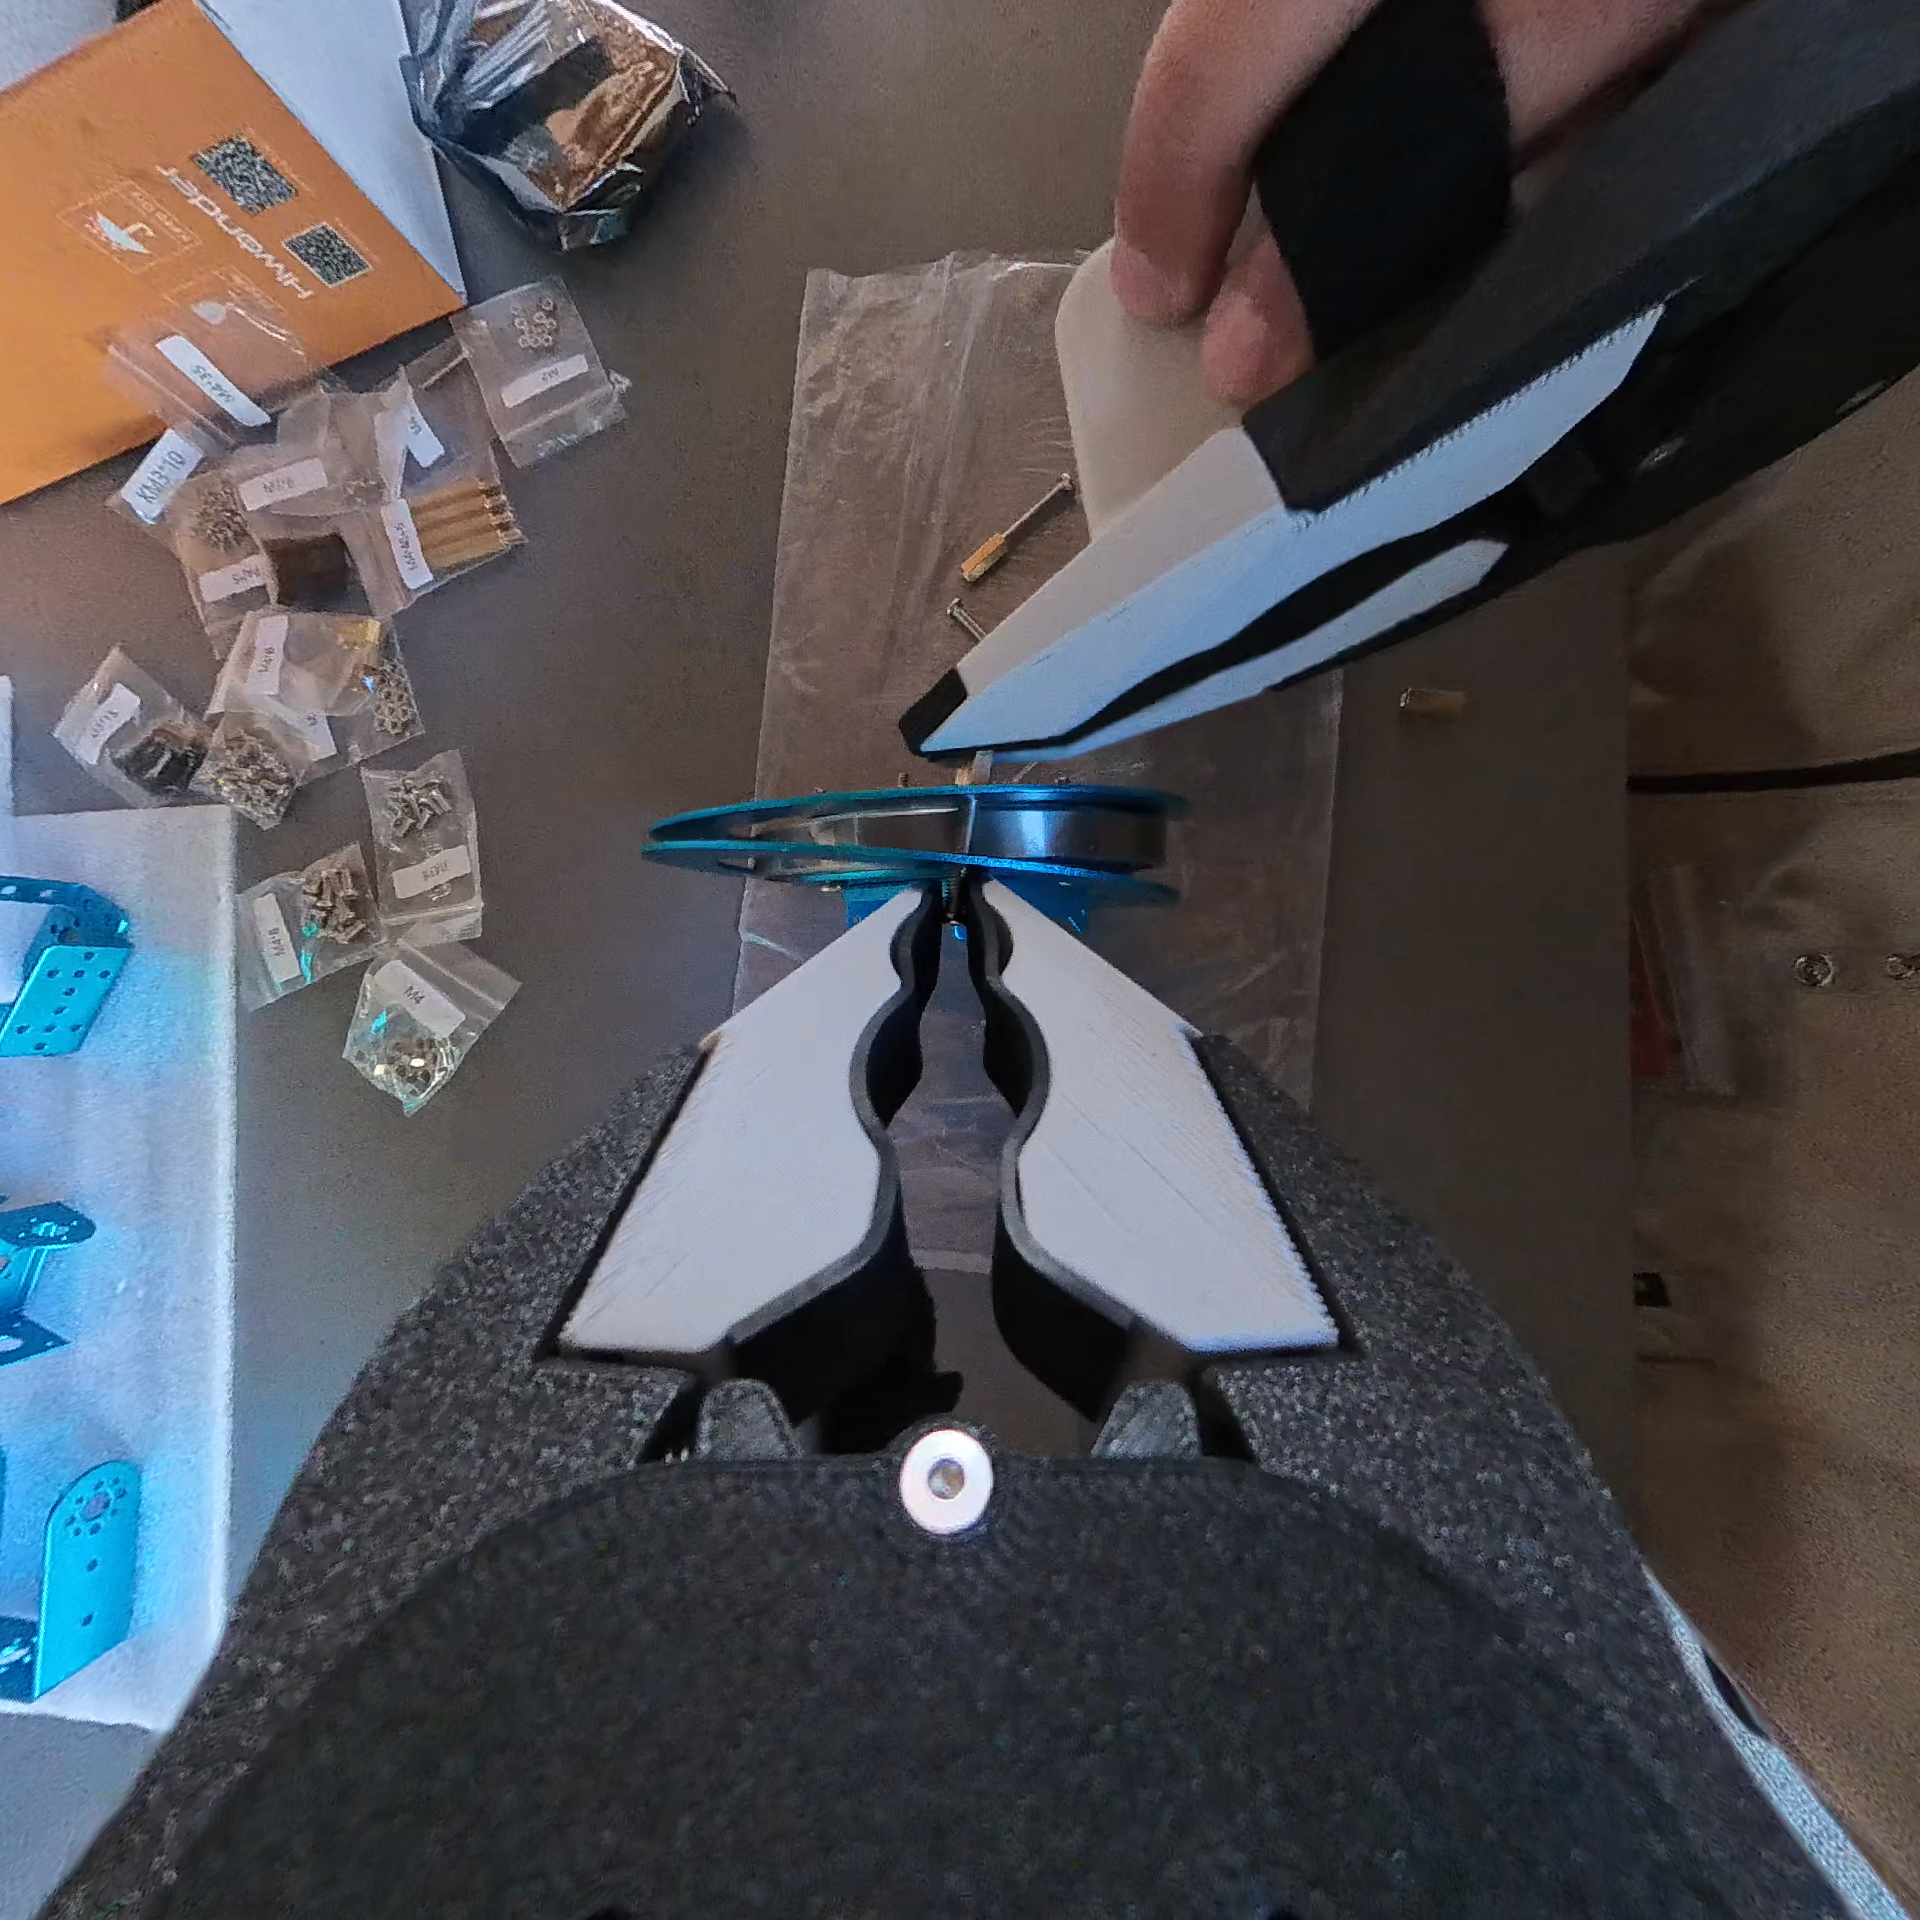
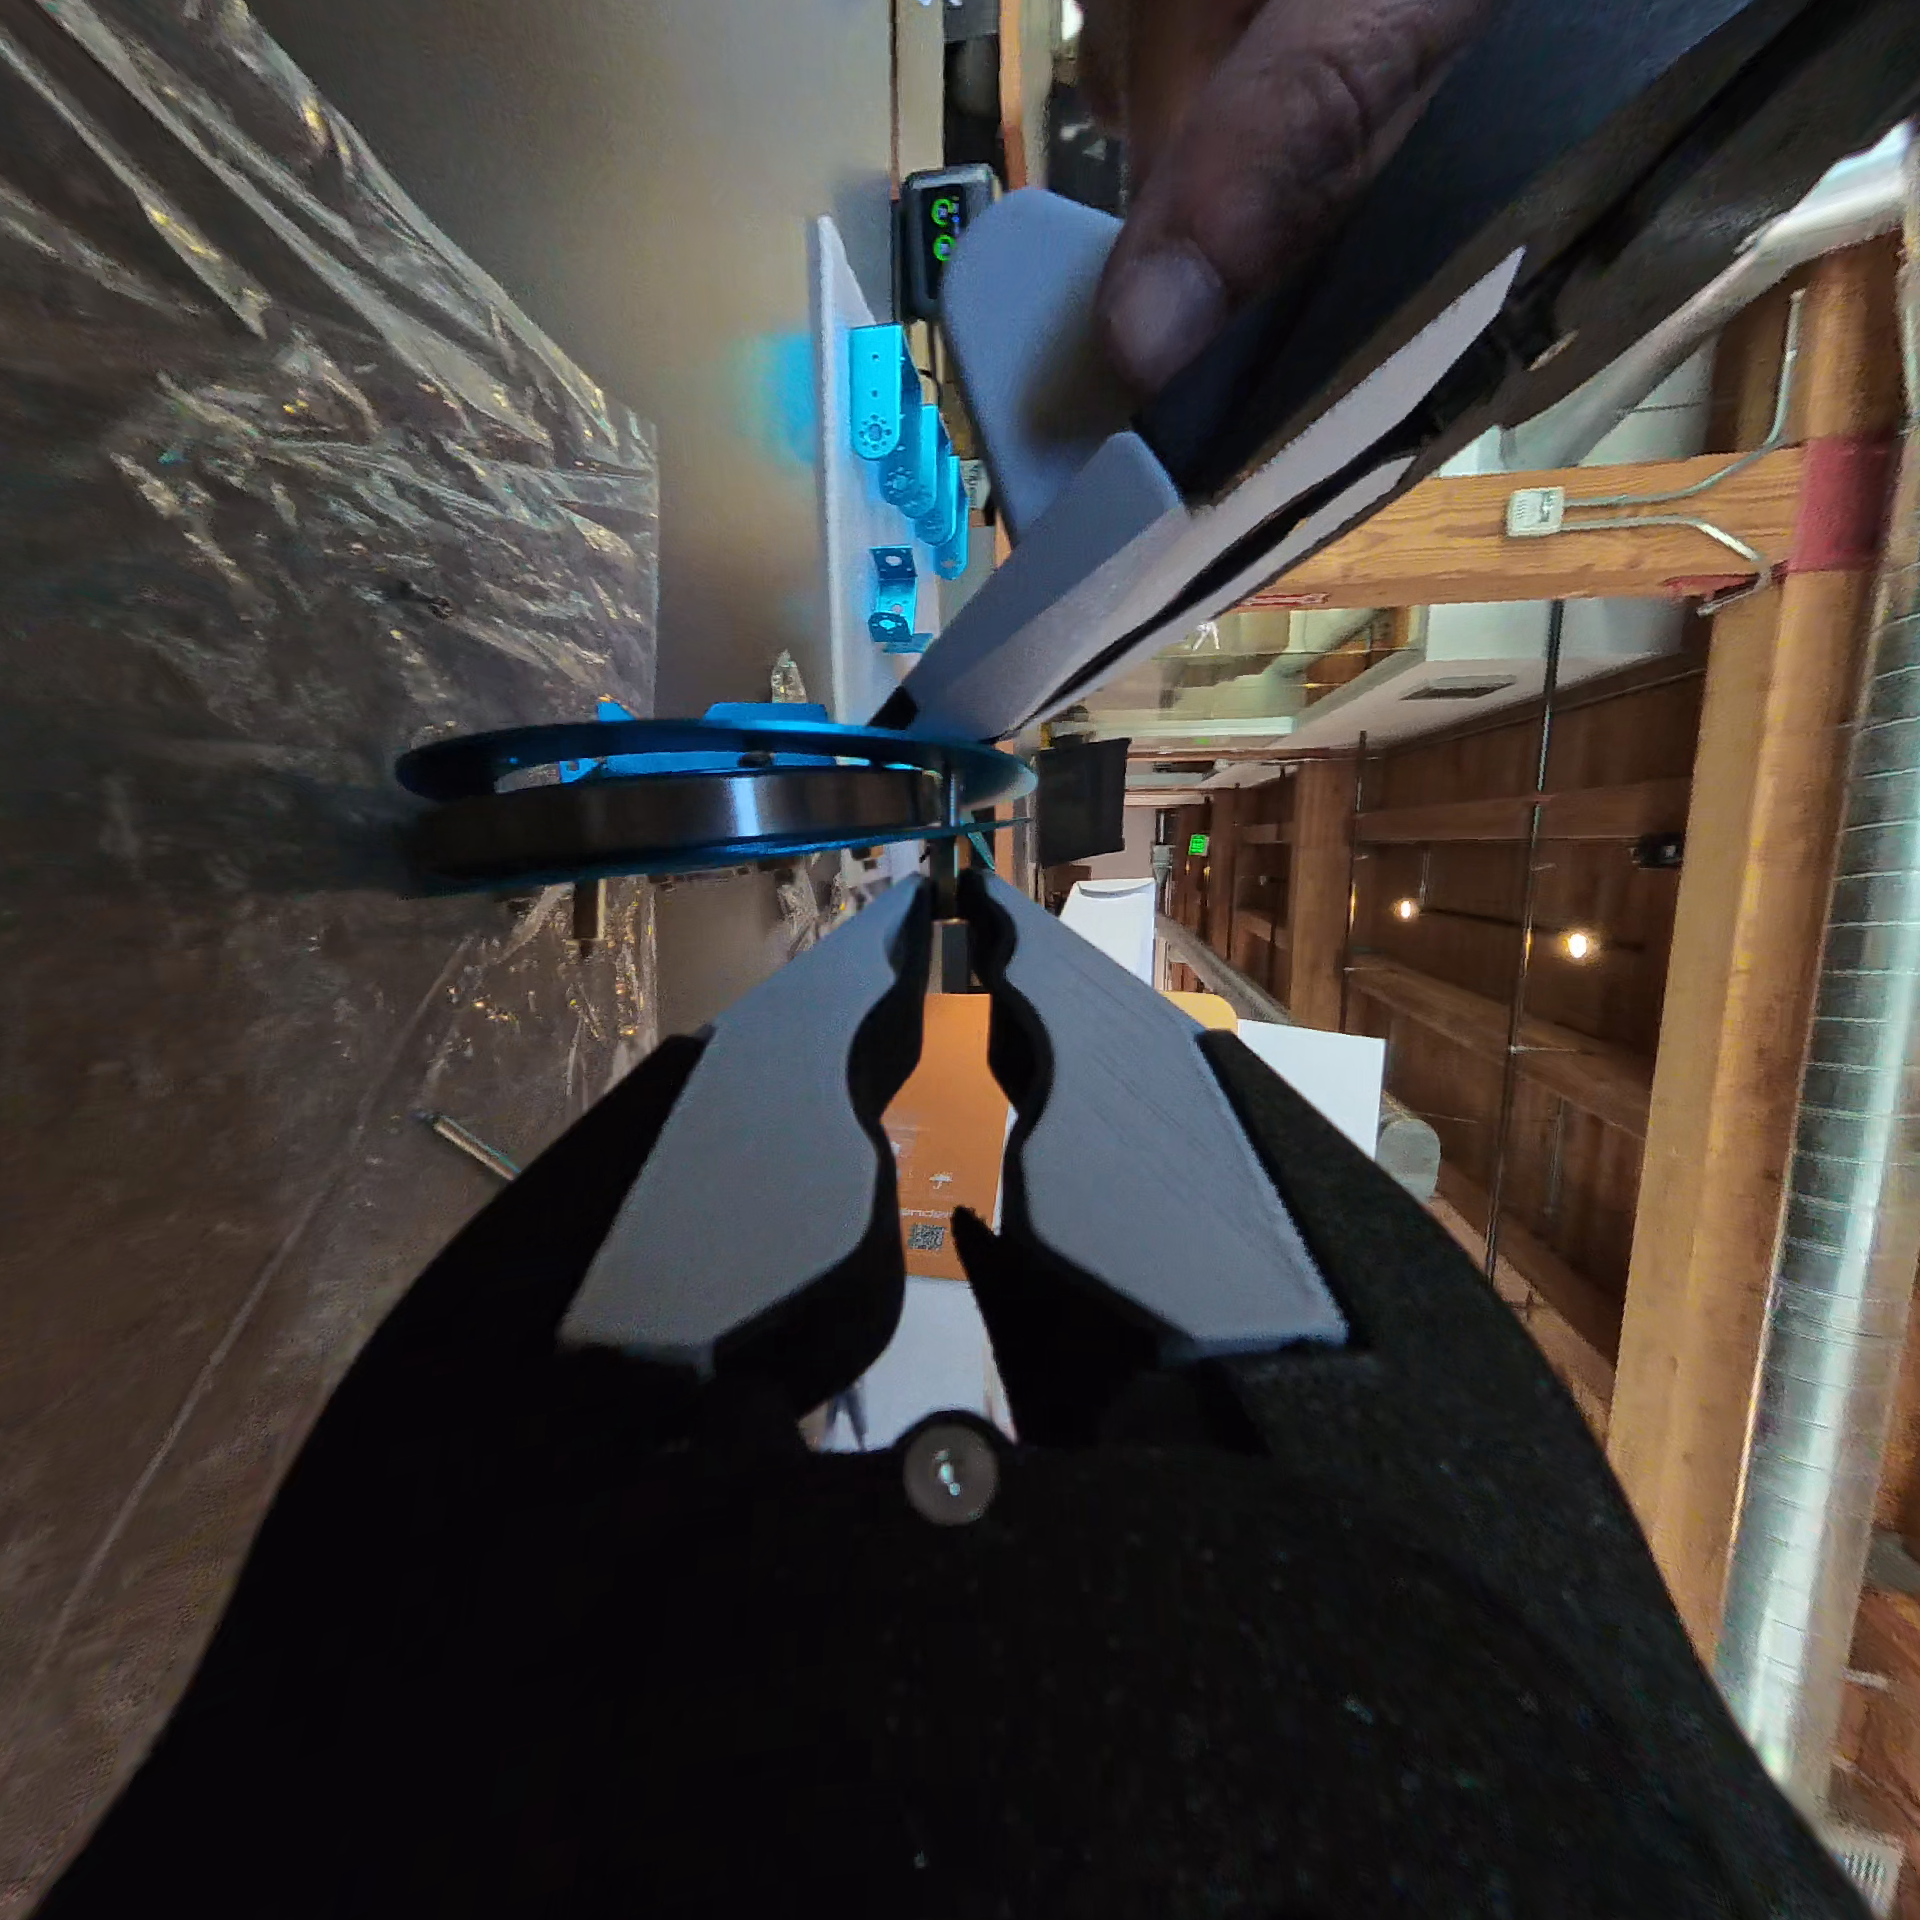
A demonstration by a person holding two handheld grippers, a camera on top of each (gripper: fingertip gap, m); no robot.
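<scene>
Left gripper nearly closed, pinching a screw under the blue bearing assembly; right gripper likewise nips a standoff at its rim.

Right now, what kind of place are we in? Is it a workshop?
Probably a workshop or maker space. Small bags of screws and nuts lie on the grey table, blue metal brackets sit on white foam, and bare wooden beams show behind.
</scene>
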